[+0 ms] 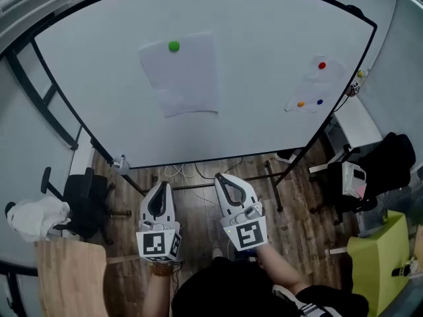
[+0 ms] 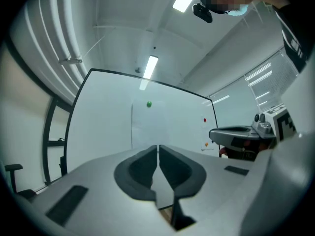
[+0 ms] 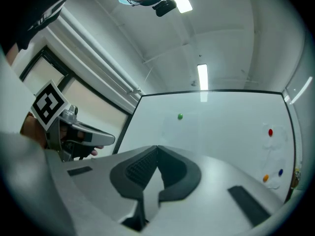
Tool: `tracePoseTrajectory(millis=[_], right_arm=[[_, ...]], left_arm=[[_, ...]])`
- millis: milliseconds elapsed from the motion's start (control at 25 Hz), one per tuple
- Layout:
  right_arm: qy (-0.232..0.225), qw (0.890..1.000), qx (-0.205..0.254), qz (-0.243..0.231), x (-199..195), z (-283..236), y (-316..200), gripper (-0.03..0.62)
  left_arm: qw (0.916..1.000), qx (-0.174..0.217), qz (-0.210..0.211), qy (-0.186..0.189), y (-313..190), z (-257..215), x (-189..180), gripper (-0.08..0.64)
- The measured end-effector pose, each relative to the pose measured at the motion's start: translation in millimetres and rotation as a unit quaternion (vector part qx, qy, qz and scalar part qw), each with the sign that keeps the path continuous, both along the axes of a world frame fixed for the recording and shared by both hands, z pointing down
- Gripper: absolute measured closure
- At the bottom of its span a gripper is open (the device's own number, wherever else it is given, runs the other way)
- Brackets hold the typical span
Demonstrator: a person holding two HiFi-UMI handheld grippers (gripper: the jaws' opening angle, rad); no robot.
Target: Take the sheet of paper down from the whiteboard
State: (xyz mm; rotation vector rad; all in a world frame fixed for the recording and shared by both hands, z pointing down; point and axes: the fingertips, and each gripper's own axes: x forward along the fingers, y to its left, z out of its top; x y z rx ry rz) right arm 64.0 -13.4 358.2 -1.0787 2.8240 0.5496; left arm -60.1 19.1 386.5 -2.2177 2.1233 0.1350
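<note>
While left gripper (image 1: 160, 187) & right gripper (image 1: 223, 178) are both pinched together, empty, I'm on approach; nxt: open one, pull green magnet (image 1: 174, 45), catch sheet of paper (image 1: 187, 78)

Open floor before whiteboard (image 1: 264, 58), chair (image 1: 86, 197) off left

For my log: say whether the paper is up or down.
Up: a green magnet pins the paper to the whiteboard.
</note>
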Motion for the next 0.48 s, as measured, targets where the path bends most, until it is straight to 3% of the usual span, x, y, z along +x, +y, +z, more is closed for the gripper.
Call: tracePoseTrajectory(millis=[200, 400, 480], right_arm=[[0.08, 0.996, 0.007, -0.024, -7.1, 16.6, -31.5, 0.592], [0.052, 0.998, -0.002, -0.03, -17.0, 14.2, -52.7, 0.588], [0.018, 0.999, -0.012, -0.033, -23.5, 9.8, -59.9, 0.586]], left_arm=[[0.9999, -0.008, 0.003, -0.008, -29.2, 0.8, -4.8, 0.549], [0.9998, -0.015, 0.007, -0.004, -50.9, 0.6, -20.3, 0.549], [0.9998, -0.013, 0.014, 0.003, -61.1, -0.2, -27.1, 0.549]])
